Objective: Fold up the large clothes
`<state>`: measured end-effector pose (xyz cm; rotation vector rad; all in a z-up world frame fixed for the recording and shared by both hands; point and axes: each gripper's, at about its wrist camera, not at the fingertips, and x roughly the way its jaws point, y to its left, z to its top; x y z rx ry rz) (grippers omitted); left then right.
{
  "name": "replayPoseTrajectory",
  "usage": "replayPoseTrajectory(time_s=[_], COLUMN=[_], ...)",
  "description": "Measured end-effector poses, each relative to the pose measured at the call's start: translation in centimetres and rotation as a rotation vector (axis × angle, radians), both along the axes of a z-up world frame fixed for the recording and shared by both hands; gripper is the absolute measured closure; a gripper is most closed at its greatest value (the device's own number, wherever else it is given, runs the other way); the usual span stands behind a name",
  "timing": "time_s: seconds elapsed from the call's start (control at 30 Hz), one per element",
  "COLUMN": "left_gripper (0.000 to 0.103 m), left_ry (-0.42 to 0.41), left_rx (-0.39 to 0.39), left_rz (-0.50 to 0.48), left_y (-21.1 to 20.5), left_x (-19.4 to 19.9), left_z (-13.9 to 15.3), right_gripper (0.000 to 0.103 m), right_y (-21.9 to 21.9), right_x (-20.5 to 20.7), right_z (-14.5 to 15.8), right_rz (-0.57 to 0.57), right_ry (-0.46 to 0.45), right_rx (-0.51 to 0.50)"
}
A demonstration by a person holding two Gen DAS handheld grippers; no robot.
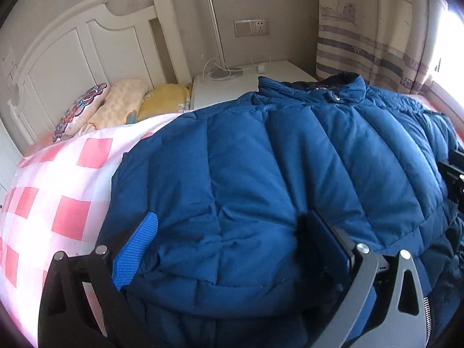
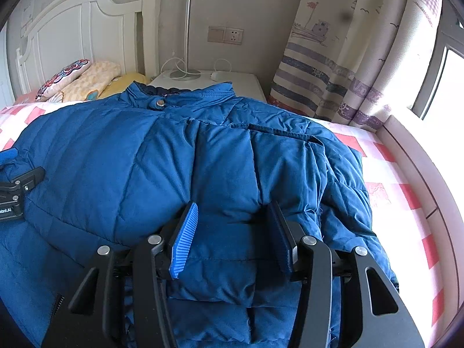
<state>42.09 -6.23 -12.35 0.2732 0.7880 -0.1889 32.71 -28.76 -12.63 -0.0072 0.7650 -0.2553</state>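
Note:
A blue quilted puffer jacket lies spread on the bed, collar toward the nightstand; it also shows in the right wrist view. My left gripper is open wide, its blue pads straddling a thick fold of the jacket's near hem. My right gripper is open, its pads on either side of a folded-over sleeve or panel on the jacket's right part. The left gripper's body shows at the left edge of the right wrist view.
The bed has a pink-and-white checked cover, with pillows against a white headboard. A white nightstand with a lamp base and cables stands behind the collar. Curtains and a window ledge are on the right.

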Motion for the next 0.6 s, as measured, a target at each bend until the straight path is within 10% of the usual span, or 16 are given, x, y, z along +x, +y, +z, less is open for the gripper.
replayPoseTrajectory(time_s=[0.6], left_gripper=[0.002], left_ry=[0.018], left_rx=[0.004], left_rz=[0.003], left_y=[0.00], left_x=[0.18], left_z=[-0.29], right_gripper=[0.032], right_y=[-0.35], right_x=[0.19], right_z=[-0.04], right_rz=[-0.042], right_ry=[0.008], right_rx=[-0.033])
